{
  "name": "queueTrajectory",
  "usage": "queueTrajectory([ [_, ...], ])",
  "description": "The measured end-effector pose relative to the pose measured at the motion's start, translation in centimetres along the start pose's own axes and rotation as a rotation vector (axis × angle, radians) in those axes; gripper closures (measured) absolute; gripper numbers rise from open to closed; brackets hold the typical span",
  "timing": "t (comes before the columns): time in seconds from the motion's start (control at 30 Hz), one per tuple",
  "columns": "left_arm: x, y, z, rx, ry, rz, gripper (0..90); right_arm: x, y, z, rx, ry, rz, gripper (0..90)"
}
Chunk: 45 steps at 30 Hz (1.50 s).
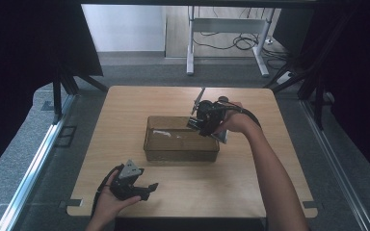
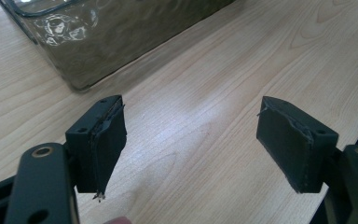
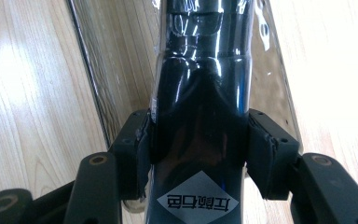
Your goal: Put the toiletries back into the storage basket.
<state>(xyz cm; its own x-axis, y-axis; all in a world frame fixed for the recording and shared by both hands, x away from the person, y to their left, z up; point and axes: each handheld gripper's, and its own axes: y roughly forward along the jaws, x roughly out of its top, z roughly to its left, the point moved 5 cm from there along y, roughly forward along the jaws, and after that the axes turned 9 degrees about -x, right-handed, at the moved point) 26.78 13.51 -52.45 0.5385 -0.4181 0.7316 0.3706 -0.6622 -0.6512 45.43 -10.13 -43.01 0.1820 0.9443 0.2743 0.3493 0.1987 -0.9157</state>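
Two grippers at a wooden table (image 1: 125, 103). Right gripper (image 1: 207, 120) is clamped on a dark glossy bottle (image 3: 200, 93) w/ a white diamond label, held over the right end of a clear rectangular bin (image 1: 180, 153) mid-table. Left gripper (image 1: 147, 188) sits near the front edge, jaws spread wide w/ nothing btwn them, the bin just ahead.

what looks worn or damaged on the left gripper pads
The left gripper is open, and the black padding on its fingers is frayed: edges peel away and a ragged shred hangs from the lower corner of one pad.
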Motion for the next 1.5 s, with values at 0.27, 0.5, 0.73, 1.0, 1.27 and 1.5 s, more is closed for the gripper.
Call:
queueTrajectory([
  [0.27, 0.0, -0.1, 0.1, -0.001, 0.0, 0.001, 24.4, 0.7, 1.0, 0.2, 0.008, -0.022, 0.011, 45.5],
  [0.5, 0.0, 0.0, 0.1, 0.0, -0.001, 0.003, 24.4, 1.5, 1.6, 0.5, 0.013, -0.049, 0.012, 45.5],
  [0.73, 0.0, 0.0, 0.1, -0.002, 0.0, 0.003, 24.4, 2.2, 2.3, 1.1, 0.023, -0.074, 0.023, 45.5],
  [1.0, 0.0, 0.1, 0.0, -0.006, 0.003, 0.005, 24.4, 2.8, 3.2, 1.6, 0.031, -0.103, 0.033, 45.5],
  [1.27, -0.1, 0.0, 0.3, -0.002, 0.0, 0.005, 24.4, 3.2, 4.2, 2.1, 0.036, -0.134, 0.036, 45.4],
  [1.5, -0.1, 0.1, 0.3, -0.003, 0.001, 0.007, 24.5, 3.0, 5.5, 2.5, 0.05, -0.141, 0.05, 45.4],
])
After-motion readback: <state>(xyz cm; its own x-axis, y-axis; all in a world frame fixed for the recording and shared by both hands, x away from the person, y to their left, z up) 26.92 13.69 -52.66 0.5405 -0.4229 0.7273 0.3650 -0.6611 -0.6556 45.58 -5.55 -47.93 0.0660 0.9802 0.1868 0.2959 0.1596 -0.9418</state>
